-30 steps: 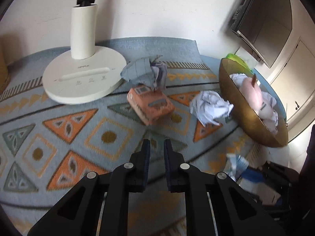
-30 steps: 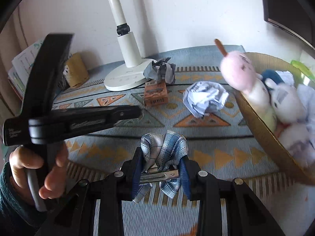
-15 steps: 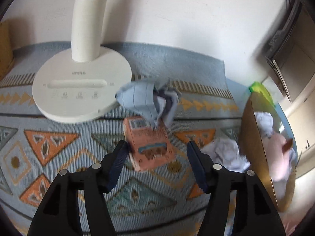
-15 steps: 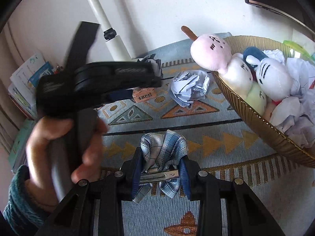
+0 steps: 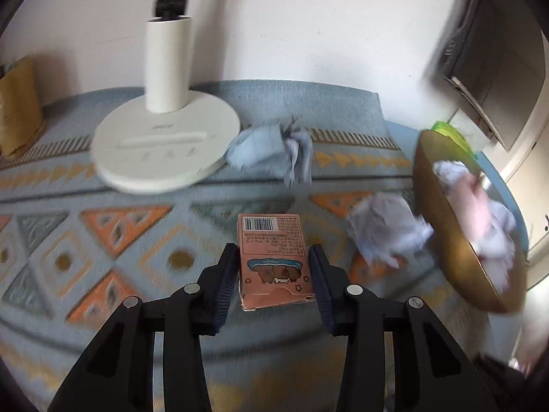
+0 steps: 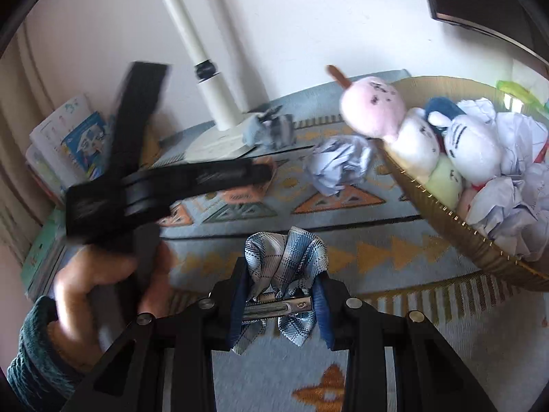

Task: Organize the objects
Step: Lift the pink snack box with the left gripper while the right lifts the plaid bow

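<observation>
Now left gripper (image 5: 274, 271) clamped on the orange box (image 5: 272, 261), jaws just closed onto it, above the patterned mat (image 5: 103, 240). Right gripper (image 6: 279, 295) pinches the plaid bow clip (image 6: 284, 267). Basket (image 5: 456, 250) at 3 o'clock, lamp base (image 5: 164, 147) at 11.

Home room, patterned rug (image 5: 103, 240), lamp base (image 5: 164, 151), basket (image 6: 446, 219) of plush toys (image 6: 374, 110)

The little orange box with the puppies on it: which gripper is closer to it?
Left. The left gripper has the orange box between its fingers. The right gripper is nearer the camera, clamping a plaid bow clip.
</observation>
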